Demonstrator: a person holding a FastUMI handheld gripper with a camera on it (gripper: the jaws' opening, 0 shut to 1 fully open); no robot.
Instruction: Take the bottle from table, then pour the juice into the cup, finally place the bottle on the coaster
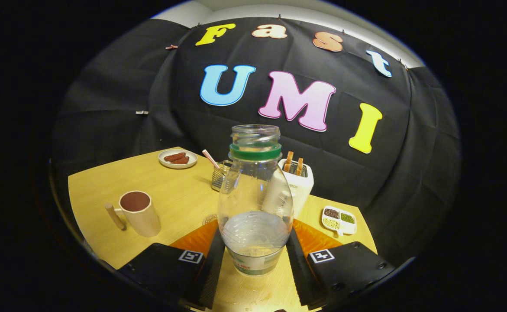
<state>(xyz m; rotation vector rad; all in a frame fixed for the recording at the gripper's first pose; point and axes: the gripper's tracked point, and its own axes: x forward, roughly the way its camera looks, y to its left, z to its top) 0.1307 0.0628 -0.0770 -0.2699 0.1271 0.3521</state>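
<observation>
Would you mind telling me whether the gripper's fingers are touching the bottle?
Touching. In the gripper view, both fingers press against the lower sides of the clear bottle, no gap showing on either side.

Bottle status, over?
Jaws shut on bottle, upright, uncapped, a little liquid inside. Cup off to the side. Toaster right behind bottle.

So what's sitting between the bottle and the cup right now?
Bare tabletop, going by the gripper view. The bottle stands upright between the gripper fingers, which press its sides; the cup stands apart, off to one side.
</observation>
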